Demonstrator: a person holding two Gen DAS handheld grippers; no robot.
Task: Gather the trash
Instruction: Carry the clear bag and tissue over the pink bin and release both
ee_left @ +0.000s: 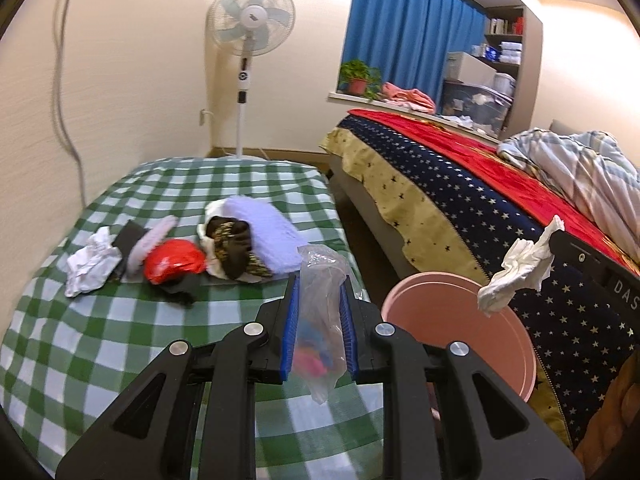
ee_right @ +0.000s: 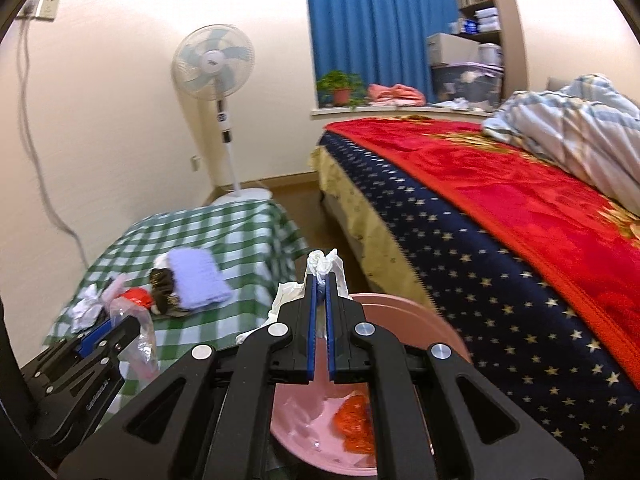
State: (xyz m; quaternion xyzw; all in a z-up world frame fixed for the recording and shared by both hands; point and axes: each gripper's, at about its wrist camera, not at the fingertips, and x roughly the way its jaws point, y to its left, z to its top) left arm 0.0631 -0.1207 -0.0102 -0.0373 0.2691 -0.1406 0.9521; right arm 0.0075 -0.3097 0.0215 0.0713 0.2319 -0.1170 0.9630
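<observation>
Left tongs (ee_left: 319,320) clamped on a clear crumpled plastic bag (ee_left: 320,312) with coloured scraps inside, held over the green-and-white checked counter (ee_left: 120,360), just beside the round pink plastic bin (ee_left: 516,344). Right tongs (ee_right: 319,280) pressed together on a crumpled white tissue (ee_right: 324,266), poised above the bin, where orange-red wrapping (ee_right: 356,420) already lies.

Recommended: release the tissue only once squarely over the bin mouth; carry the bag across the rim before letting go, since light plastic may drift.

Remaining on the counter: crumpled white paper (ee_left: 90,266), red shiny wrapper (ee_left: 174,266), beside a lavender folded towel (ee_left: 264,232) and dark patterned cloth (ee_left: 234,250). Bed with starred navy cover (ee_left: 460,216) close beside the bin, leaving little room on that side.
</observation>
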